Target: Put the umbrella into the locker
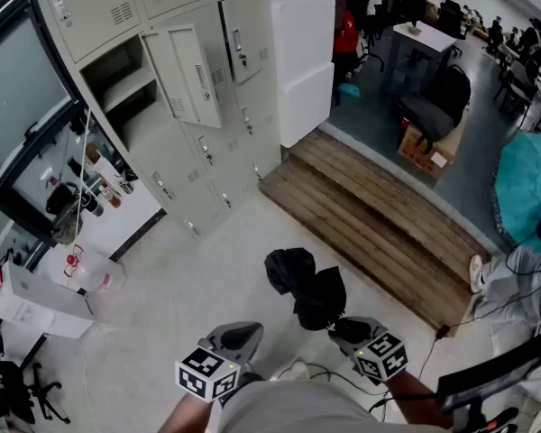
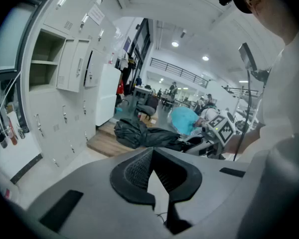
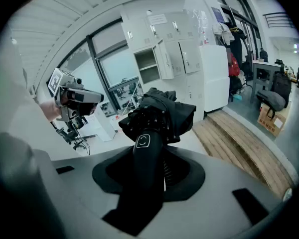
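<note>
A big wall of pale grey metal lockers (image 1: pixel 176 142) stands at the far left. One locker door (image 1: pixel 191 75) hangs open. The open locker space (image 1: pixel 117 78) beside it has a shelf inside. A tall white cabinet (image 1: pixel 302 61) stands just beside the lockers, on their right. A long brown wooden step (image 1: pixel 379 215) lies in front of the cabinet and runs off to the right. The pale floor (image 1: pixel 189 269) spreads out between the lockers and the person.

The black folded umbrella (image 1: pixel 305 285) is up in the air over that floor, well apart from the lockers. Its cloth is loose and bunched up. It sticks out from the right gripper (image 1: pixel 350 330) and points toward the lockers.

In the right gripper view, the right gripper's jaws are pressed on the umbrella's black handle (image 3: pixel 145 158), one on each side. The handle has a small white smiley mark on it.

The left gripper (image 1: pixel 239 335) is near the right one but is not touching the umbrella. In the left gripper view its jaws seem to meet at the tips, with nothing held between them.
</note>
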Tool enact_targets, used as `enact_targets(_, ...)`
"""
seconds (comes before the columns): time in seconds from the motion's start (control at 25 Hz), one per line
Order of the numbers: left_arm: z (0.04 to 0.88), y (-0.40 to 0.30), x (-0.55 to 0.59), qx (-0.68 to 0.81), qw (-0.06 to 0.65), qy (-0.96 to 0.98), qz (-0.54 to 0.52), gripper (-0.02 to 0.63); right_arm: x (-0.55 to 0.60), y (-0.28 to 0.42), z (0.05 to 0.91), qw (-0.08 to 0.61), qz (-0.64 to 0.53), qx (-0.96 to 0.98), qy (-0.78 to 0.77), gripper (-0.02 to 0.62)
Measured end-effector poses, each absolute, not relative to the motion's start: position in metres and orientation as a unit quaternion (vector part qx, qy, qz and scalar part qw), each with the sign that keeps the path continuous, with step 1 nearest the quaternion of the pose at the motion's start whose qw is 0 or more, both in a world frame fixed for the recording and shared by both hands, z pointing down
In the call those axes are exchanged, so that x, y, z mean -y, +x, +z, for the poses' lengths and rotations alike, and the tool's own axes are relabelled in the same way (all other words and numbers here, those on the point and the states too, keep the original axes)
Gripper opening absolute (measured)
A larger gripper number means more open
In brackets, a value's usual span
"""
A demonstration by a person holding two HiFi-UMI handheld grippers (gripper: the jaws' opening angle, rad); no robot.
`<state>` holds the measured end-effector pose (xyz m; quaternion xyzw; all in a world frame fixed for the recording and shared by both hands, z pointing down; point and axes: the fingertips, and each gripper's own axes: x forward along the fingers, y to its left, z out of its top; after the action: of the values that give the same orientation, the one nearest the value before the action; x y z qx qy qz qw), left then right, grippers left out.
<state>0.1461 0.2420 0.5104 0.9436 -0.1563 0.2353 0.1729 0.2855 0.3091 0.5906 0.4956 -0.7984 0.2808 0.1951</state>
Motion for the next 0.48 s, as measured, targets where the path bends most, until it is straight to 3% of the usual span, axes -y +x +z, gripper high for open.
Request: enact_targets(0.48, 0.483, 0.146, -0.271, 0.178, 0.161, 0.946, 0.218, 0.011, -0.325, 0.287, 0.578, 0.201, 0.281, 0.801, 0.488, 0.146)
